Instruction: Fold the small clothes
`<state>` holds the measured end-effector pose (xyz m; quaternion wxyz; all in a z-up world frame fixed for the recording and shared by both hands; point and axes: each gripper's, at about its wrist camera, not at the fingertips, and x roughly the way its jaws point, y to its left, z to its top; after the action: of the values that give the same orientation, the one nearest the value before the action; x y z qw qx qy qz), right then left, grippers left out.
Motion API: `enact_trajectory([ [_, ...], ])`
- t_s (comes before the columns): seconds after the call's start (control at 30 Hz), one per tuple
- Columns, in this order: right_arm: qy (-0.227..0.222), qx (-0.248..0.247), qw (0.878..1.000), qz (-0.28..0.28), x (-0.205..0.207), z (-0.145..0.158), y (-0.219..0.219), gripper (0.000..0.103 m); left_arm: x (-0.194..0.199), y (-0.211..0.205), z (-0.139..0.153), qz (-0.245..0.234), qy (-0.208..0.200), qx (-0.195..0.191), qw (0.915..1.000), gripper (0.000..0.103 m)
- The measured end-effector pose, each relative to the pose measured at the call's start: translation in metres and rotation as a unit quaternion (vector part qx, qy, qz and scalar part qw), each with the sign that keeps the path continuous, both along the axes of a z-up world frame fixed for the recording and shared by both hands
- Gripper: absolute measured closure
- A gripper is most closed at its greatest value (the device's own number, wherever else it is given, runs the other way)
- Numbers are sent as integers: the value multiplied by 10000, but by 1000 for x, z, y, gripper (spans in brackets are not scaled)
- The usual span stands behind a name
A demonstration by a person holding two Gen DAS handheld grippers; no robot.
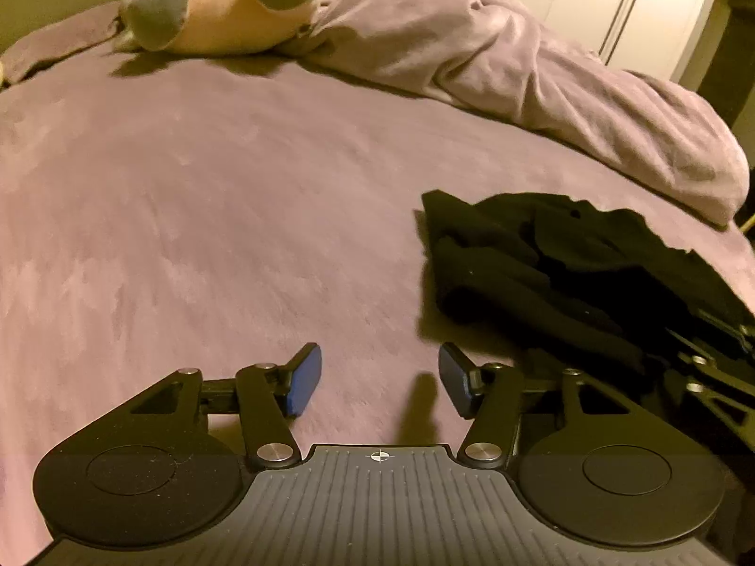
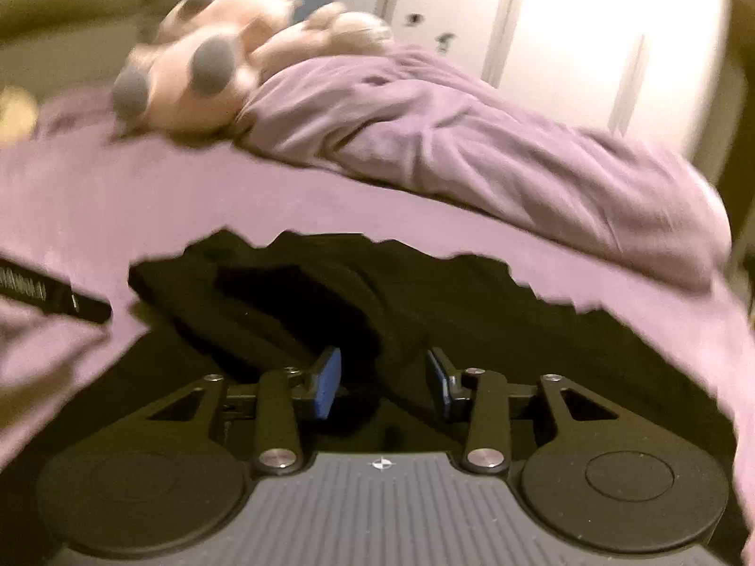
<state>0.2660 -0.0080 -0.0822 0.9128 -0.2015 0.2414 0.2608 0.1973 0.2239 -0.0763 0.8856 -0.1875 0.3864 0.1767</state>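
A: Where's the garment (image 1: 557,273)?

B: On the bed (image 1: 212,188), a crumpled black heap. In the left wrist view it lies at about 2 o'clock from the left gripper (image 1: 380,379), apart from it. In the right wrist view it fills the middle, right under the right gripper (image 2: 382,384).

A: Is either gripper holding anything?

B: The left one is spread wide over bare bedding with nothing between its pads. The right one's jaws stand apart too, with a ridge of black cloth running down between them. That view is blurred, so whether the pads touch the cloth I cannot tell; they are not closed on it.

A: So which step is this?

B: By my reading the very start, reaching in for a first grasp. The garment looks bunched, not spread, and no fold is made.

A: What does the next move call for?

B: Probably closing the right pads on that ridge or an edge, and bringing the left toward 2 o'clock to take a second point, so the cloth can be pulled flat. The toy (image 1: 222,4) and duvet (image 1: 542,80) at 12 o'clock lie well clear.
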Motion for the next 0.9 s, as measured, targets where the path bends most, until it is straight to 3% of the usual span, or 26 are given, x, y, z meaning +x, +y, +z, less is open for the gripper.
enact_trajectory([
  [0.1, -395, -612, 9971, 231, 1, -12, 27, 68, 5, -3, -1, -35, 39, 160, 9999, 46],
  [0.17, -573, -841, 9942, 339, 3, -16, 39, 76, 9, -5, -2, -82, 41, 187, 9998, 47],
  [0.23, -586, -913, 9933, 408, 6, -18, 44, 100, 13, -8, -1, -125, 37, 176, 9998, 49],
  [0.27, -538, -853, 9942, 376, 8, -16, 43, 100, 15, -11, 1, -167, 38, 159, 9997, 50],
  [0.33, -466, -346, 9983, 97, 13, -4, 27, 100, 19, -17, 4, -297, -10, 134, 9995, 58],
  [0.4, -488, 381, 9958, -678, 20, 14, -5, 100, 25, -26, 9, -447, -65, 203, 9988, 58],
  [0.47, -96, 1363, 9769, -1645, 30, 24, -56, 100, 32, -36, 11, -558, -83, 291, 9980, 57],
  [0.53, 335, 2069, 9488, -2361, 36, 18, -102, 98, 42, -48, 11, -682, -42, 364, 9970, 56],
  [0.7, 1405, 2477, 9085, -3058, 43, -17, -178, 84, 61, -67, 6, -805, 97, 583, 9950, 55],
  [0.8, 1452, 2657, 9040, -3019, 38, -20, -197, 73, 64, -67, 3, -761, 148, 563, 9954, 54],
  [0.9, 1693, 2863, 9012, -2779, 43, -22, -202, 73, 64, -66, 4, -746, 176, 563, 9955, 54],
])
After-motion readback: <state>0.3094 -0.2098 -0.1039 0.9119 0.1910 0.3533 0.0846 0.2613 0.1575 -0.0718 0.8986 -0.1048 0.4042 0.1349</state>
